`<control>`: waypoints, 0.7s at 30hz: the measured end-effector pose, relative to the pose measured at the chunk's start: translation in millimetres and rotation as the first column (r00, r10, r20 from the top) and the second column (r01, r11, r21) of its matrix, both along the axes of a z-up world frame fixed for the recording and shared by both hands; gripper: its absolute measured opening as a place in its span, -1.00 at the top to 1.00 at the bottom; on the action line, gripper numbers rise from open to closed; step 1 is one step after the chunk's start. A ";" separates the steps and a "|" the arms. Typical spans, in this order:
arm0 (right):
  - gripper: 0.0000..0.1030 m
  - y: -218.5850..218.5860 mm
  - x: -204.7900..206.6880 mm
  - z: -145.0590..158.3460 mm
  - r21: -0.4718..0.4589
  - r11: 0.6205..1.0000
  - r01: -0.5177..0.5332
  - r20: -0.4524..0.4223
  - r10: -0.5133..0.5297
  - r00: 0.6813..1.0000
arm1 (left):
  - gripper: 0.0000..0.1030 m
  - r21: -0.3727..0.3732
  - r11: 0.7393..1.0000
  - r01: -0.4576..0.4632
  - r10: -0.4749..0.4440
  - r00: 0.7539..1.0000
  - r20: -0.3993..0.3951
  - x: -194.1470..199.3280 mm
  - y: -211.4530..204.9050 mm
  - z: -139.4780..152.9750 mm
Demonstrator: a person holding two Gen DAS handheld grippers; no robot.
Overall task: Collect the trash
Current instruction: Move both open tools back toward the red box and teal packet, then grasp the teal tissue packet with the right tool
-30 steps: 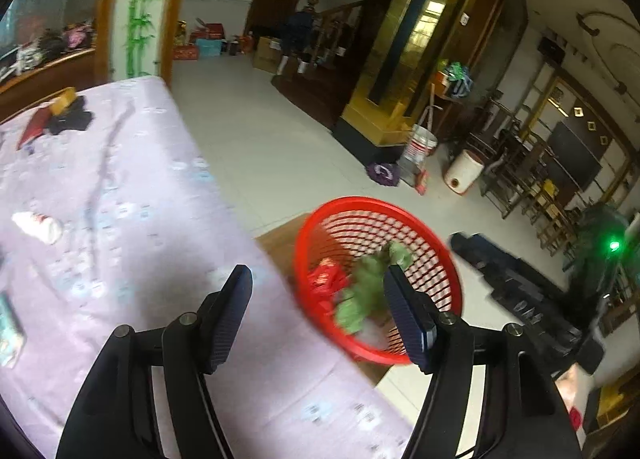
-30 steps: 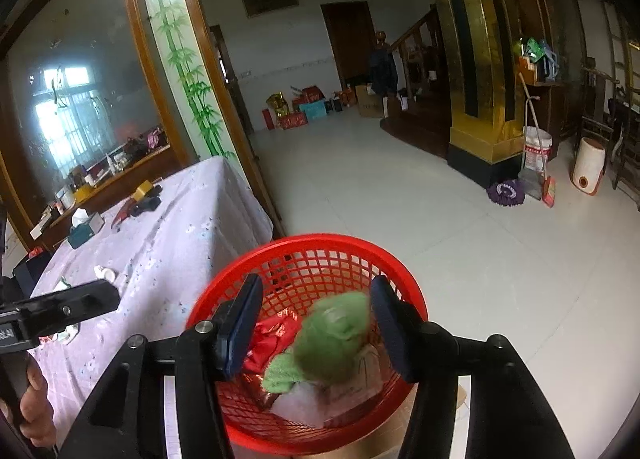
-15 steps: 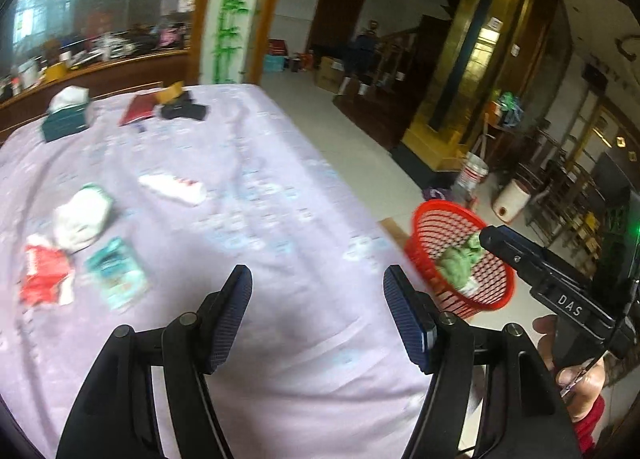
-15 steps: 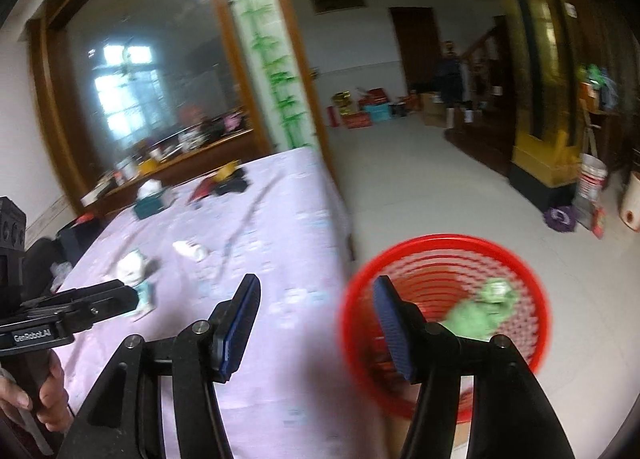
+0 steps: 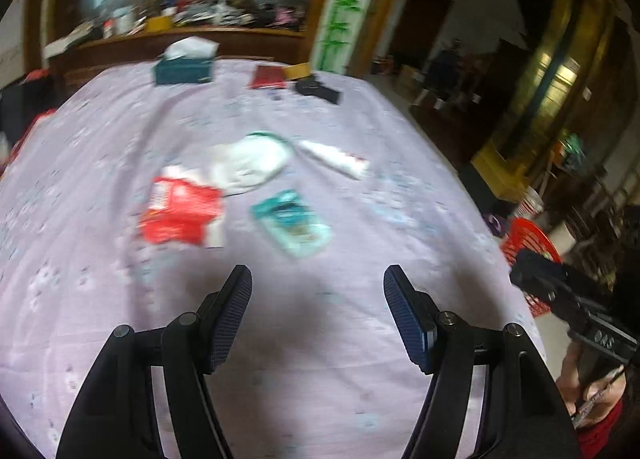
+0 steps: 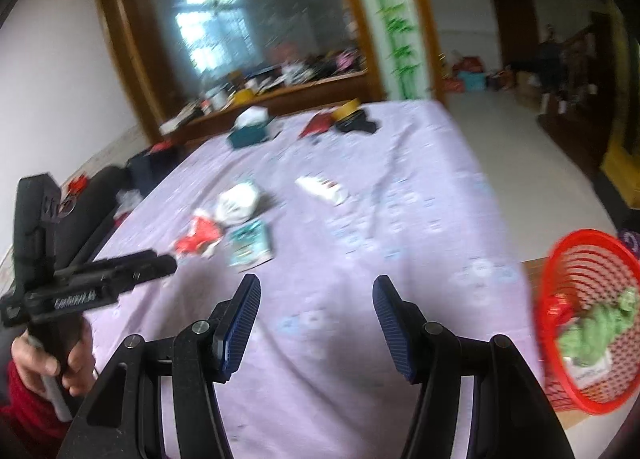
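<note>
- Left gripper [image 5: 318, 315] and right gripper [image 6: 316, 317]: apart, empty, above lilac counter [image 5: 100, 299]
- Red wrapper [image 5: 180, 215], teal packet [image 5: 294, 223] ahead
- Red basket [image 6: 586, 319] beside counter

Pale tiled floor [image 6: 520, 147], white wall [image 6: 60, 71], wood-framed mirror [image 6: 248, 19]
</note>
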State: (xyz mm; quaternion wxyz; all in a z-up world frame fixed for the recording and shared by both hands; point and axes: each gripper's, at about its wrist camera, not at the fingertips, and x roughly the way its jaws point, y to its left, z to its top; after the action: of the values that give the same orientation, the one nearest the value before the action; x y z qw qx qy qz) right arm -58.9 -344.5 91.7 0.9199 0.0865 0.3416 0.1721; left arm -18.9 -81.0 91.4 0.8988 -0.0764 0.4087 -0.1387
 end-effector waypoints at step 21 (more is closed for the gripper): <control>-0.28 149.0 134.6 -60.5 -0.173 0.967 -0.187 -0.174 0.157 0.972 | -0.30 -0.066 0.974 -0.216 0.205 0.968 -0.144 69.6 112.9 -25.6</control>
State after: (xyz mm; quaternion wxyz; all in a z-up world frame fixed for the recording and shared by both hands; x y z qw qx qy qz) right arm 75.8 -195.5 31.2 0.8754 -0.0174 0.4347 0.2109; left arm 50.8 31.8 65.8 0.8745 -0.1652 0.4529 -0.0532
